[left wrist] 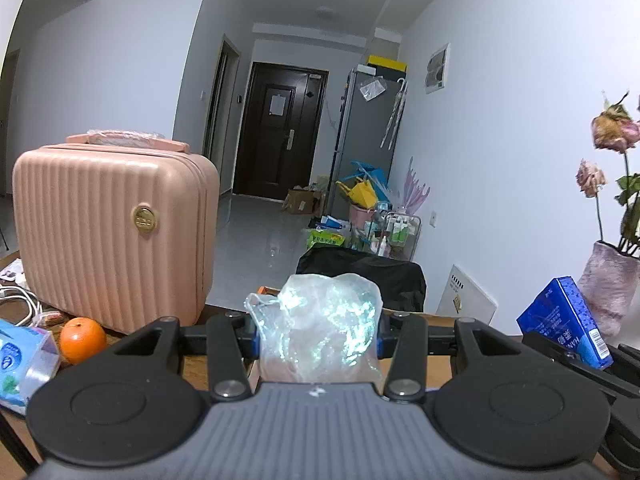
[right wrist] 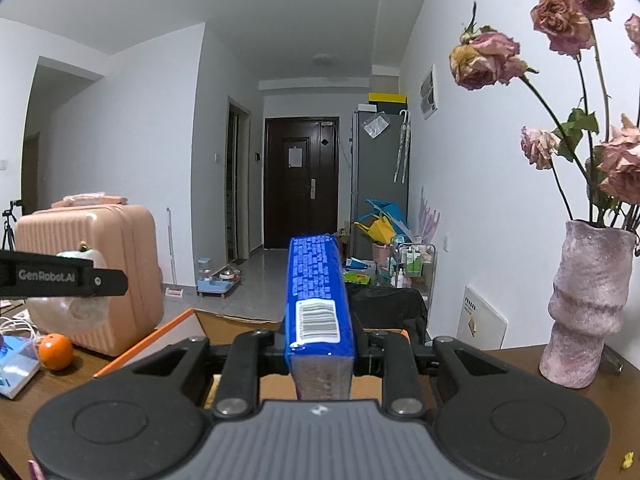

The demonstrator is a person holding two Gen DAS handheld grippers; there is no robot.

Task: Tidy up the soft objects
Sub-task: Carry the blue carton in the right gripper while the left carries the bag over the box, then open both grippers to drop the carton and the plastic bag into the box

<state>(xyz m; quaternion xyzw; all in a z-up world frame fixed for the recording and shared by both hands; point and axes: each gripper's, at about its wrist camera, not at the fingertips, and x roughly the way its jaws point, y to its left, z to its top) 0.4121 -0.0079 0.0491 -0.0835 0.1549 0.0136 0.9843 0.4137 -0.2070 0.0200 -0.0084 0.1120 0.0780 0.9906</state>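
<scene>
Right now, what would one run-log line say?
left tongs: shut on clear plastic bag | right tongs: shut on blue pack | both held above table

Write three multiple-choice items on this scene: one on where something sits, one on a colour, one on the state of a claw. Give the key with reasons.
1. Where is the orange?
A. on top of the suitcase
B. on the table beside the pink suitcase
C. inside the vase

2. What colour is the packet in the right claw?
A. blue
B. green
C. red

3. What is the left claw doing?
A. hanging open with nothing in it
B. gripping the orange
C. shut on a clear plastic bag

Key: 1 B, the orange rests on the wood at the suitcase's base. 2 A, its wrapper is blue with a white barcode. 3 C, the crumpled bag sits pinched between its fingers.
</scene>
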